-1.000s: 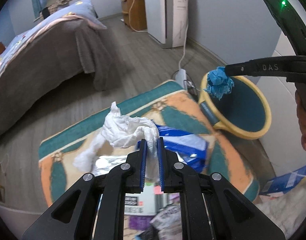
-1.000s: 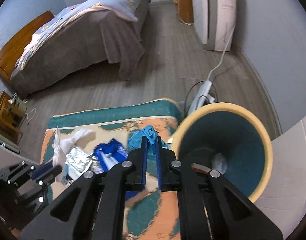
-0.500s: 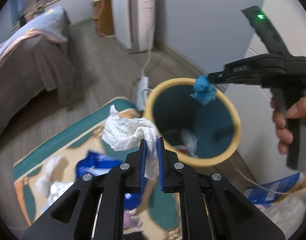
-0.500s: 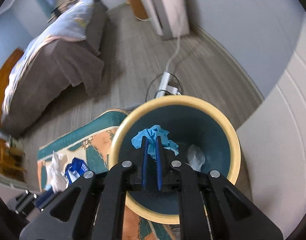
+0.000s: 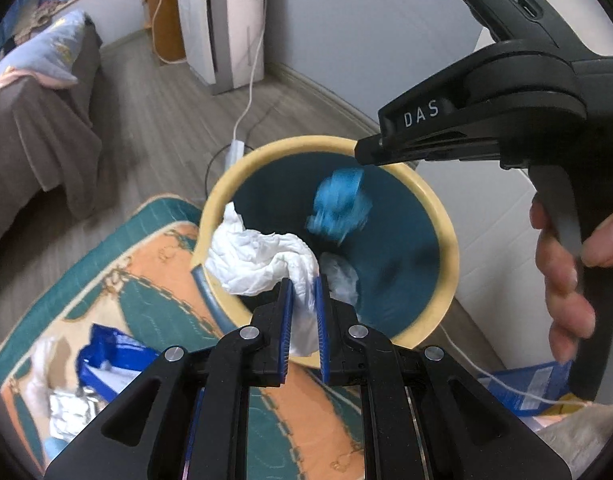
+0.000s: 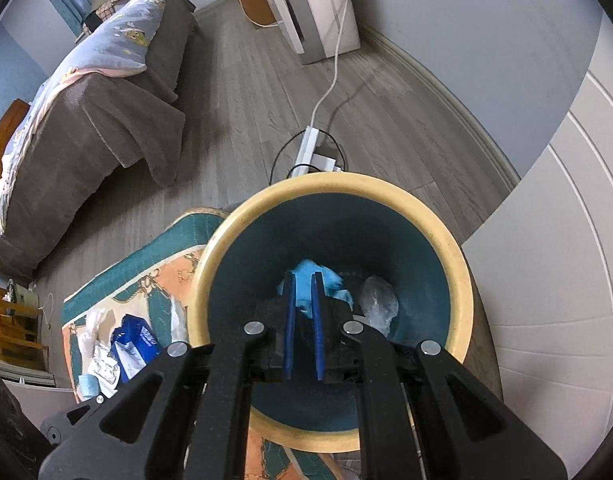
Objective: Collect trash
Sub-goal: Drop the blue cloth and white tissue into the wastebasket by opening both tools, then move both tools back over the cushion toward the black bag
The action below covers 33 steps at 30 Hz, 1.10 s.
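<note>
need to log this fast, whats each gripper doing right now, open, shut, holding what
Left gripper: shut on the white crumpled tissue, over the bin.
Right gripper: shut on the blue crumpled paper, inside the bin's mouth.

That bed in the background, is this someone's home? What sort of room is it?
Most likely a bedroom in a home: a made bed with a brown cover and pale quilt, a patterned rug on wood-look flooring, and a waste bin beside it.
</note>
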Motion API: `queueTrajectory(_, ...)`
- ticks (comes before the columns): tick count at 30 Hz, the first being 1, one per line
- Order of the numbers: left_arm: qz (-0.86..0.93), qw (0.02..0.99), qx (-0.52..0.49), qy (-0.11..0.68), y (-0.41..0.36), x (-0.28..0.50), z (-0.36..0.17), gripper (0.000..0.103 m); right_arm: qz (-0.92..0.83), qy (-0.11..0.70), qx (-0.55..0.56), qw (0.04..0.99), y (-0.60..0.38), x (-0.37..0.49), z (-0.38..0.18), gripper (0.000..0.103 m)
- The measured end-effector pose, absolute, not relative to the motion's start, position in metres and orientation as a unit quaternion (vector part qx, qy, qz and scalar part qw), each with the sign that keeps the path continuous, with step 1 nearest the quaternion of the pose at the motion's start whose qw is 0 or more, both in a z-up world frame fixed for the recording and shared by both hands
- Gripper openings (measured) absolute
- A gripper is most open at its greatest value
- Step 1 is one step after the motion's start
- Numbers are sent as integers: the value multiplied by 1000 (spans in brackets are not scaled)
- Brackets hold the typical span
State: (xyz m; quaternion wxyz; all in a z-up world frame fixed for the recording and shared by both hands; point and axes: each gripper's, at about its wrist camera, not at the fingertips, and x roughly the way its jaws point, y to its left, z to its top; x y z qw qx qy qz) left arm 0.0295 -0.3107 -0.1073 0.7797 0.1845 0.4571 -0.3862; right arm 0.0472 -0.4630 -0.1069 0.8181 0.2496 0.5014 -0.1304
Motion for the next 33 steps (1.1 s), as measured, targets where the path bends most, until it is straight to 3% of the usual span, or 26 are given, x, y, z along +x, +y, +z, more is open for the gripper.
queueTrajectory(7, -377, 791, 190, 443, -318, 33, -105, 17, -137, 506, 257, 812, -464, 44, -112, 8)
queueTrajectory(10, -374, 798, 190, 432, -317, 34, -100, 26, -139, 506, 253, 813, -462, 44, -112, 8)
queueTrajectory(15, -361, 810, 180, 425, -305, 38, -95, 65, -133, 519, 241, 809, -457, 48, -115, 11)
queueTrajectory(19, -348, 817, 167, 429, -291, 45, -95, 81, -140, 518, 240, 809, -455, 48, -114, 45)
queueTrajectory(22, -332, 825, 162, 428, -277, 47, -90, 92, -141, 516, 240, 810, -447, 49, -109, 52)
queueTrajectory(24, -325, 830, 157, 424, -267, 48, -86, 94, -138, 516, 234, 813, -440, 51, -104, 69)
queueTrajectory(26, -314, 835, 154, 426, -256, 50, -81, 95, -143, 514, 221, 816, -431, 52, -98, 97)
queueTrajectory(33, -262, 846, 155, 437, -201, 49, -67, 97, -143, 507, 189, 829, -407, 51, -71, 98)
